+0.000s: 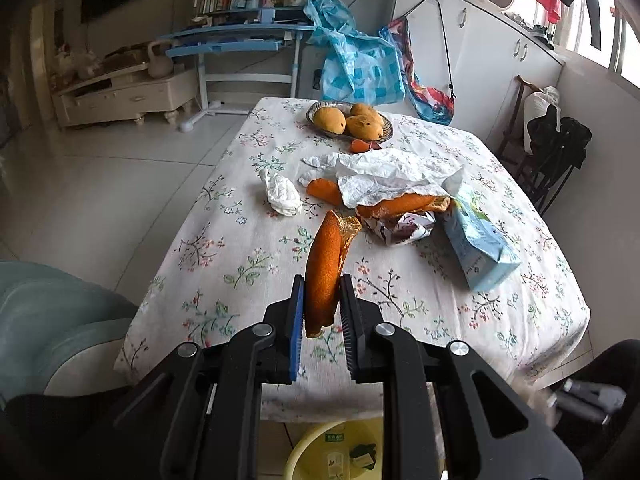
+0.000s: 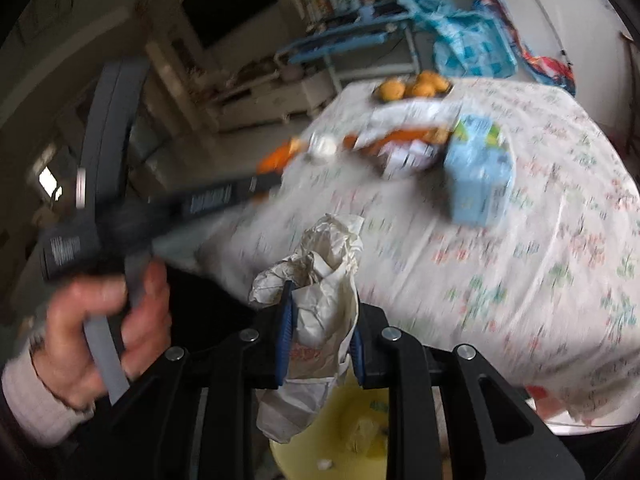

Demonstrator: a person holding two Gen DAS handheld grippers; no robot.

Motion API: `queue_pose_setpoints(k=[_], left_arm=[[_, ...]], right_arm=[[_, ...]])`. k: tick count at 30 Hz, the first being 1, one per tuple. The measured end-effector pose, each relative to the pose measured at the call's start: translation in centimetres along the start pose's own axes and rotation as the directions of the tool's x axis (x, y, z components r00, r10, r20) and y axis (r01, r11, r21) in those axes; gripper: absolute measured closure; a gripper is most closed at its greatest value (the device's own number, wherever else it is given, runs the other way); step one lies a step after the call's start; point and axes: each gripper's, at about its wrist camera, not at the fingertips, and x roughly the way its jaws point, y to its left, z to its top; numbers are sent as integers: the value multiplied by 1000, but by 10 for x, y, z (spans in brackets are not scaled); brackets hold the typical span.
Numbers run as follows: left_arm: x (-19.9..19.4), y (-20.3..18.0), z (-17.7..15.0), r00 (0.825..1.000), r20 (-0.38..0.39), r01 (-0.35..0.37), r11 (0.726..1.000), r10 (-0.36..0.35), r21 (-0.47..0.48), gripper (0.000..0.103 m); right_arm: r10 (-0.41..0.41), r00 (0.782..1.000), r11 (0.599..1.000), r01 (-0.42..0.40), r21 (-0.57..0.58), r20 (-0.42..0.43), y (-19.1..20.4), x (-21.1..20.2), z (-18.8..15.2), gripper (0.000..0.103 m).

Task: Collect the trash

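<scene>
From the left wrist view, a bench [image 1: 248, 248] covered with a white floral cloth fills the middle of a tiled room. Beyond it stand a blue desk [image 1: 236, 40] with books, a cream low cabinet [image 1: 128, 92] at far left, white cupboards [image 1: 492, 52] at far right, and two patterned bags [image 1: 360, 64] hanging at the bench's far edge. The left gripper [image 1: 322, 280] is closed on one long strip of orange peel [image 1: 326, 264], which stands up between its pads above the near part of the bench. On the bench lie one metal dish [image 1: 384, 130] with three mangoes [image 1: 329, 119], one crumpled white tissue [image 1: 282, 194], one large crinkled white paper [image 1: 392, 176] over more orange peel, one small printed wrapper [image 1: 404, 228] and one pale blue carton [image 1: 478, 240] on its side at right. One yellow bin [image 1: 320, 448] sits on the floor under the near edge.

The right wrist view is blurred. The right gripper [image 2: 320, 320] is clamped on one crumpled white paper wad [image 2: 320, 276], held over the yellow bin [image 2: 360, 412] just below. At left, a person's hand [image 2: 100, 332] in a pale cuff grips the handle of the other tool. The blue carton [image 2: 478, 172] and the mangoes [image 2: 416, 84] show on the floral bench [image 2: 520, 260] further off.
</scene>
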Motion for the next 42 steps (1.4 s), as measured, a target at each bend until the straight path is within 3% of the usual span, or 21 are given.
queue_pose_setpoints(k=[6,9,14,17,20,23,25,27,29,31,34,37,42], left_arm=[[-14,2,-13,1000,-2,15,1000,-15,-6,86],[-18,-1,-21,1000,-17,27,1000,-27,4,86],[-21,-10,-36,997,-62,44,998,-41,43,86],[-18,-25,-54,989,-143,54,991,-36,120,86],[-10,-40,-72,971,-240,76,972,-21,222,86],[-1,-60,-98,934,-358,121,930,12,346,85],[5,-69,-111,915,-400,136,901,44,411,78],[9,-79,-123,902,-419,128,864,102,487,58],[10,-82,-126,906,-402,109,849,128,516,38],[10,-80,-121,910,-394,100,858,125,504,30],[9,-74,-108,925,-363,70,892,109,447,24],[3,-63,-93,948,-310,44,934,73,354,19],[-8,-39,-70,975,-211,-18,977,63,212,12]], right_arm=[[-14,989,999,9,-30,-146,13,16,-34,74],[-34,981,999,29,-30,-190,14,22,-45,46],[-119,992,992,120,27,-53,-1,-4,-35,35],[-163,986,983,159,96,41,-16,-22,-30,31],[-213,970,966,191,174,120,-33,-39,-25,29],[-236,960,954,199,224,153,-43,-45,-25,28],[-242,958,950,201,241,154,-46,-41,-24,28],[-245,958,948,205,244,148,-47,-36,-23,28],[-249,957,948,209,241,147,-46,-32,-23,27],[-254,955,946,213,243,151,-45,-40,-28,24],[-262,952,944,219,246,158,-46,-41,-29,23],[-276,945,940,228,253,175,-47,-47,-30,21],[-290,938,935,235,265,190,-50,-51,-30,21]])
